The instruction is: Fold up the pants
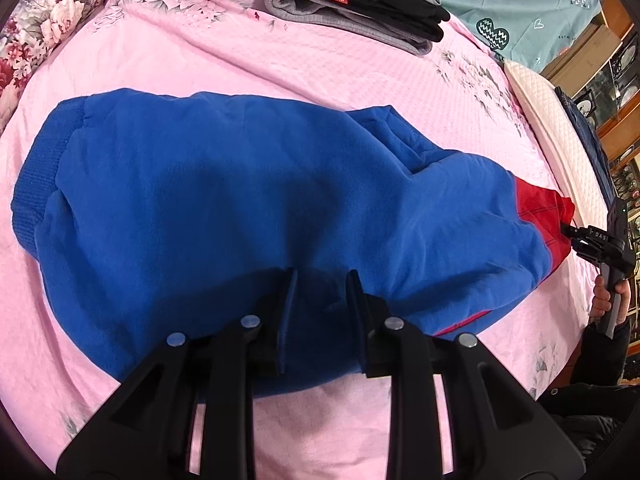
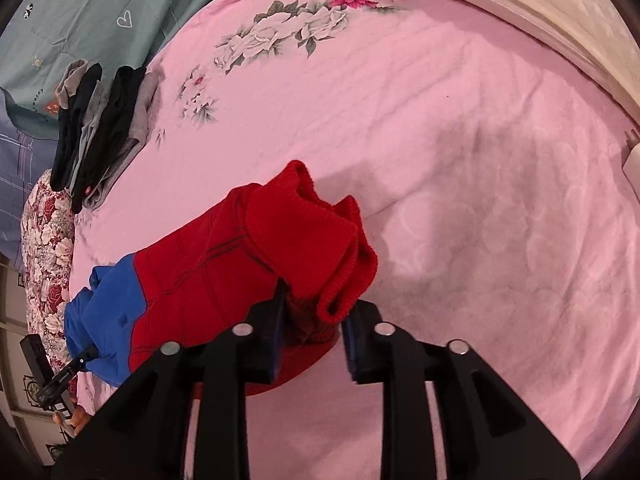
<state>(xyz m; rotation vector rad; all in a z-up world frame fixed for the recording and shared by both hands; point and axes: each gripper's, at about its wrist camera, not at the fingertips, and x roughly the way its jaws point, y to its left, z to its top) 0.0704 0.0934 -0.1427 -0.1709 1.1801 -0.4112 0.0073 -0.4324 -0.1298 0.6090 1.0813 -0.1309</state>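
Two open grippers (image 1: 322,280) (image 2: 312,300), one pants (image 1: 240,200)

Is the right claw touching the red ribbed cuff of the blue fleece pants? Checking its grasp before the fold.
Touching. The right wrist view shows the red ribbed cuff draped between the right claw's open fingers, resting against one.

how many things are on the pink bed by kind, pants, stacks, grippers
blue and red pants: 1
stack of folded dark and grey clothes: 1
grippers: 2, left gripper and right gripper
total: 4
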